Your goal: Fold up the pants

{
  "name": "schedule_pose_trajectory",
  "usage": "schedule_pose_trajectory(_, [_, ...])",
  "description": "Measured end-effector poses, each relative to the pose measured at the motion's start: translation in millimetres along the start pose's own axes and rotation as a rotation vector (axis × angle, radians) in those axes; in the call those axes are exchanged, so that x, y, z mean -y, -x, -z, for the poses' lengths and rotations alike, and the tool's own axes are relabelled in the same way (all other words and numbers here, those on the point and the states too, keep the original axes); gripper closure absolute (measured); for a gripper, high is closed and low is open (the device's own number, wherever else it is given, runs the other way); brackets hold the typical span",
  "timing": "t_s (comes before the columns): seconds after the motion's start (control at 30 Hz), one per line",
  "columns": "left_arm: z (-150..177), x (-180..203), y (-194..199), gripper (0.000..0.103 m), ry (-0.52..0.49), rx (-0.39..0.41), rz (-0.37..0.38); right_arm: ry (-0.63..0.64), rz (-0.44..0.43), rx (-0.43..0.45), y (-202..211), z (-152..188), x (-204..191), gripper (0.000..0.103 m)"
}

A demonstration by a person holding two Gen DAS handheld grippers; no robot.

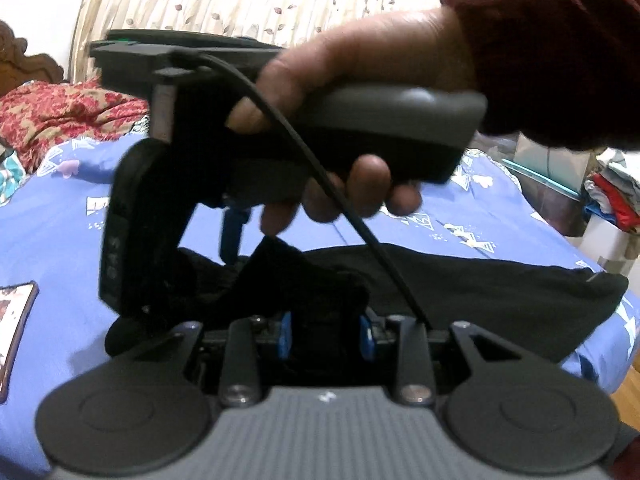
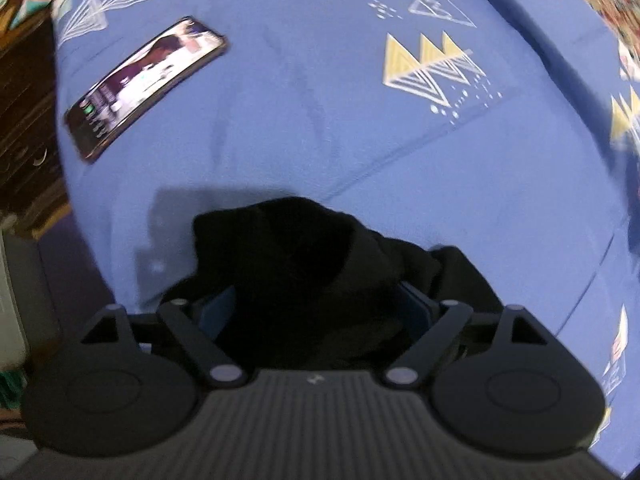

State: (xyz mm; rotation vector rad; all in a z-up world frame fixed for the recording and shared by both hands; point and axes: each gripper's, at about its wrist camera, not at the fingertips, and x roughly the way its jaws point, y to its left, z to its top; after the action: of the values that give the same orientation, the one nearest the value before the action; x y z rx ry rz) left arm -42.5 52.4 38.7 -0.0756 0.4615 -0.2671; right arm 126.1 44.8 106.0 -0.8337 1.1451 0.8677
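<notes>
Black pants (image 1: pixel 480 288) lie across a blue patterned bedsheet (image 1: pixel 48 232). In the left wrist view my left gripper (image 1: pixel 325 332) is at the near edge of the pants, its blue pads pinching a raised fold of the fabric. Just beyond it a hand (image 1: pixel 360 64) in a maroon sleeve holds my right gripper (image 1: pixel 180 272) pointing down onto the bunched left end. In the right wrist view the right gripper (image 2: pixel 316 304) has its jaws spread wide, with a hump of the pants (image 2: pixel 288 240) loose between the blue fingers (image 2: pixel 218 308).
A phone (image 2: pixel 144 84) with a lit screen lies on the sheet (image 2: pixel 320 120) beyond the pants, near the bed's edge. A red patterned quilt (image 1: pixel 60 116) is heaped at the head end. Stacked clothes (image 1: pixel 612 196) and boxes stand past the bed's right side.
</notes>
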Motion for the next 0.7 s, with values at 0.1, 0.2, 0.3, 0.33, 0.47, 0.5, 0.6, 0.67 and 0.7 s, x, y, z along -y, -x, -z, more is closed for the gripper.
schedule_pose_trajectory(0.1, [-2, 1, -3, 0.073, -0.020, -0.006, 0.002, 0.093, 0.061, -0.050, -11, 1, -13, 0.015])
schedule_pose_trajectory(0.2, [-1, 0, -3, 0.073, -0.010, -0.018, 0.000, 0.112, 0.089, -0.082, -24, 0, -17, 0.016])
schedule_pose_trajectory(0.3, [-5, -3, 1, 0.073, 0.000, -0.006, -0.013, 0.107, 0.122, -0.055, -18, 0, -10, 0.017])
schedule_pose_trajectory(0.33, [-5, -4, 3, 0.073, 0.001, -0.002, -0.016, 0.100, 0.141, -0.040, -15, 0, -6, 0.023])
schedule_pose_trajectory(0.47, [-5, -9, 5, 0.072, 0.017, 0.004, -0.013, 0.040, 0.209, -0.002, 3, -4, 16, 0.067])
schedule_pose_trajectory(0.5, [-5, -10, 6, 0.072, 0.017, 0.005, -0.016, 0.030, 0.225, 0.004, 4, -5, 21, 0.068])
schedule_pose_trajectory(0.6, [-5, -12, 5, 0.072, 0.021, 0.004, -0.018, -0.028, 0.214, 0.017, 5, -8, 34, 0.068])
schedule_pose_trajectory(0.67, [-5, -12, 4, 0.072, 0.020, 0.006, -0.018, -0.046, 0.159, 0.027, 7, -9, 28, 0.063])
schedule_pose_trajectory(0.7, [-5, -9, 3, 0.072, 0.016, 0.006, -0.020, -0.034, 0.145, 0.026, 7, -10, 21, 0.057])
